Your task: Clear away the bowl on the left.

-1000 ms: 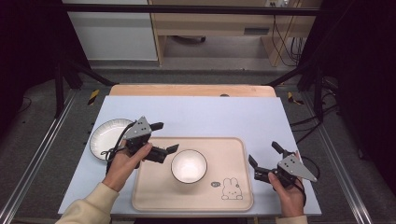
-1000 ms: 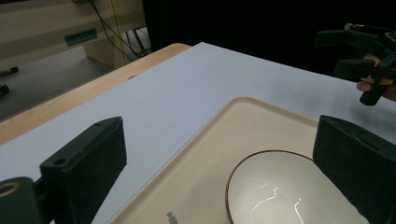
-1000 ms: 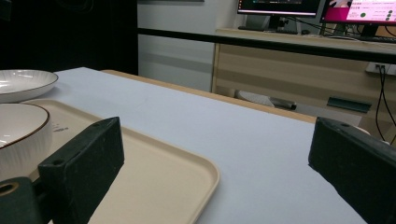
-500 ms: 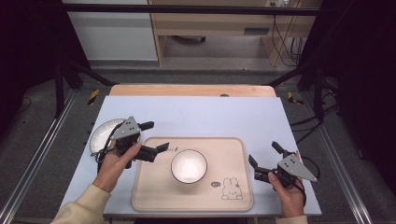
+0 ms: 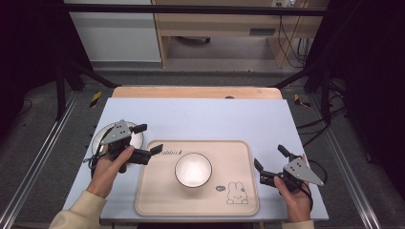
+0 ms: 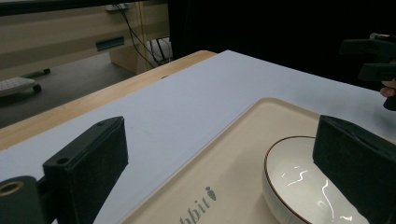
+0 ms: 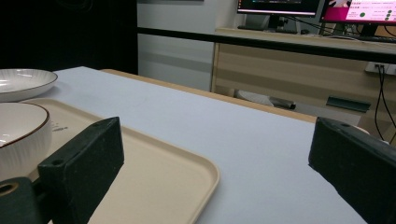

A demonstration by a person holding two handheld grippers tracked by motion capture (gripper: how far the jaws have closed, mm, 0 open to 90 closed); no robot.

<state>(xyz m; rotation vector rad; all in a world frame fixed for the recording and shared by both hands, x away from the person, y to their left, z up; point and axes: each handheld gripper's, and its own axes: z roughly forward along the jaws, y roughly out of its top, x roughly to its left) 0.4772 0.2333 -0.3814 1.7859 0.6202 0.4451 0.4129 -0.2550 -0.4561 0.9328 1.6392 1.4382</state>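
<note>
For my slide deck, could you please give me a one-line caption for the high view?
Two open hand-held claws, left and right, flank a white bowl on a beige tray.

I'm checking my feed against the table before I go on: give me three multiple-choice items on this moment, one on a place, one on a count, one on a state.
1. Where does the bowl stand?
A. on the beige tray
B. on the bare blue mat
C. on the plate

2. How many white dishes are on the table?
A. one
B. two
C. four

3. How is the left tool?
A. shut on the bowl's rim
B. shut on the tray's edge
C. open, holding nothing

Answers:
1 A: the high view shows the bowl near the tray's middle, by the rabbit drawing.
2 B: the bowl, and the plate partly under the left tool at the tray's left.
3 C: the left gripper view shows its jaws wide apart with nothing between them.
</note>
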